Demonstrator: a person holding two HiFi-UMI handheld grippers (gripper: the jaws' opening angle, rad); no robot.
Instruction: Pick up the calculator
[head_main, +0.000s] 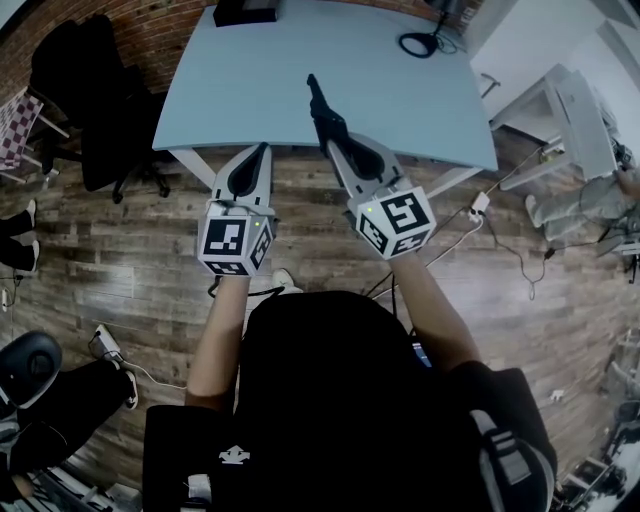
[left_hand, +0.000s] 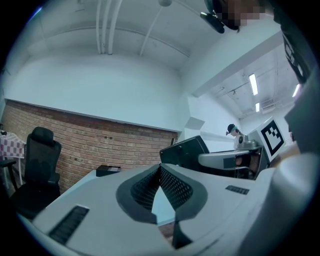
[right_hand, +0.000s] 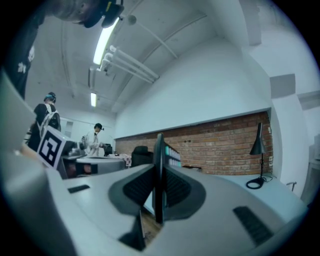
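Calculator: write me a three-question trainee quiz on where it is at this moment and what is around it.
1. True or false: the calculator lies flat on the table.
2. Which hand's tongs hold it? A. left B. right C. both
3. Fill in: in the head view, the dark thing on the table's far right part is a ____.

Key
1. False: it is held on edge, off the table.
2. B: the right tongs are shut on it. The left tongs are shut with nothing between them.
3. Lamp.
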